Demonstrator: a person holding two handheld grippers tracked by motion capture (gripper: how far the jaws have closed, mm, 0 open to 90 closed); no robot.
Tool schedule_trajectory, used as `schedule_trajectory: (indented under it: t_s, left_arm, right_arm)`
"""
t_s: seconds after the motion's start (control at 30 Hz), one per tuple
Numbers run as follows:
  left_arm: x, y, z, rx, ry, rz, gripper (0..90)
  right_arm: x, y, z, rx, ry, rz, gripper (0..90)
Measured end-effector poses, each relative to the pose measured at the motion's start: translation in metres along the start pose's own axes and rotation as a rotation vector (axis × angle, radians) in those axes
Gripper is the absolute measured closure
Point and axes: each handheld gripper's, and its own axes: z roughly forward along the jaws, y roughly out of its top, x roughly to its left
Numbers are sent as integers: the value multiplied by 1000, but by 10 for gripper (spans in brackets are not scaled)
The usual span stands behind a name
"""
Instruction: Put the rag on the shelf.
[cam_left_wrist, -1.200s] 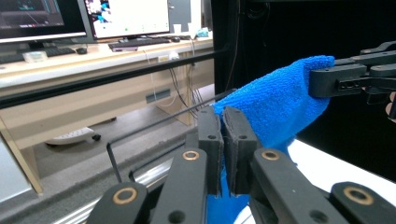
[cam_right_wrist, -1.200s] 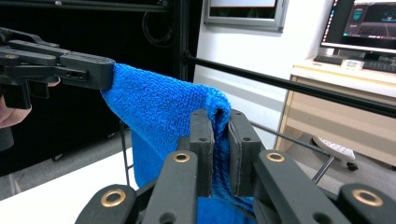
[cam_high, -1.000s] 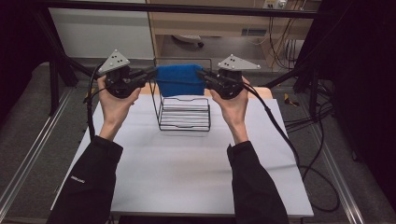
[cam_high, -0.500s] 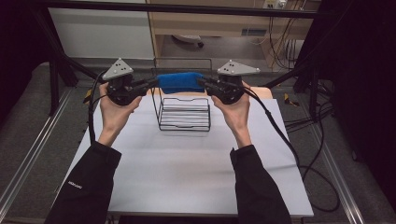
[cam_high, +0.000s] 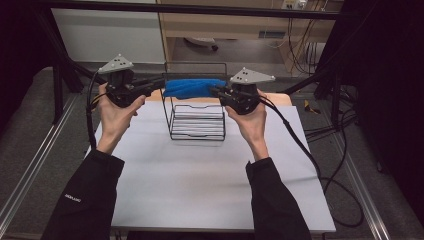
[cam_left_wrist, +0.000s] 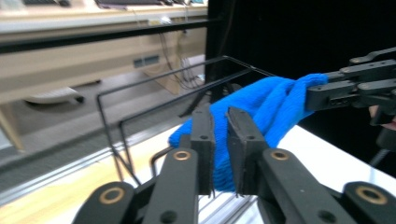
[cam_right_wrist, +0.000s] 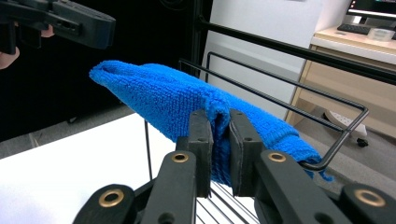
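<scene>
A blue cloth (cam_high: 192, 87) is stretched into a narrow roll between my two grippers, just over the top rim of a black wire rack (cam_high: 197, 127). My left gripper (cam_high: 161, 85) is shut on its left end. In the left gripper view the cloth (cam_left_wrist: 275, 98) runs between the nearly closed jaws of the left gripper (cam_left_wrist: 219, 116). My right gripper (cam_high: 214, 91) is shut on the other end. In the right gripper view the right gripper (cam_right_wrist: 219, 114) pinches a fold of the cloth (cam_right_wrist: 159, 93). Both hands are held level at rack height.
The rack stands at the back middle of a white table (cam_high: 200, 190), with a wooden strip behind it. A black frame bar crosses above the far side. Cables (cam_high: 320, 165) trail off the table's right edge. Metal rails (cam_high: 30, 175) run along the left.
The cloth hung as a broad flat sheet a second ago and is now a slim roll at the rack's top. Both hands have stayed almost in place.
</scene>
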Motion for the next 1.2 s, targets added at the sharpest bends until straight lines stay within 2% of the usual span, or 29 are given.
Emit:
schedule_trajectory:
  t_s: [0.1, 0.23, 0.37, 0.53, 0.73, 0.87, 1.0, 1.07, 1.13, 1.2]
  left_arm:
    - [0, -3, 10, 46, -9, -1, 894]
    - [-1, -9, 18, 91, -29, 7, 898]
    - [-3, -13, 23, 108, -38, 12, 899]
    - [-5, -18, 27, 133, -26, 31, 899]
    - [-5, -20, 31, 148, -13, 44, 900]
    - [-7, -21, 33, 155, -3, 58, 900]
    - [-9, -23, 37, 167, 8, 68, 900]
    - [-9, -24, 39, 172, 9, 76, 900]
    - [-9, -26, 41, 171, 9, 76, 900]
    - [-9, -28, 43, 180, 10, 80, 900]
  right_arm:
    - [0, 0, 0, 5, 3, -5, 814]
    - [1, -2, 0, 15, 8, -22, 805]
    - [2, -3, 1, 30, 11, -34, 787]
    - [3, -5, 2, 38, 14, -38, 736]
    - [5, -4, -1, 48, 22, -24, 615]
    - [6, -1, -8, 30, 36, -22, 539]
    - [5, 3, -15, -6, 45, 4, 466]
    - [4, 5, -17, -17, 46, 19, 490]
    - [3, 4, -16, -7, 44, 31, 586]
    - [3, 1, -13, 30, 52, 44, 683]
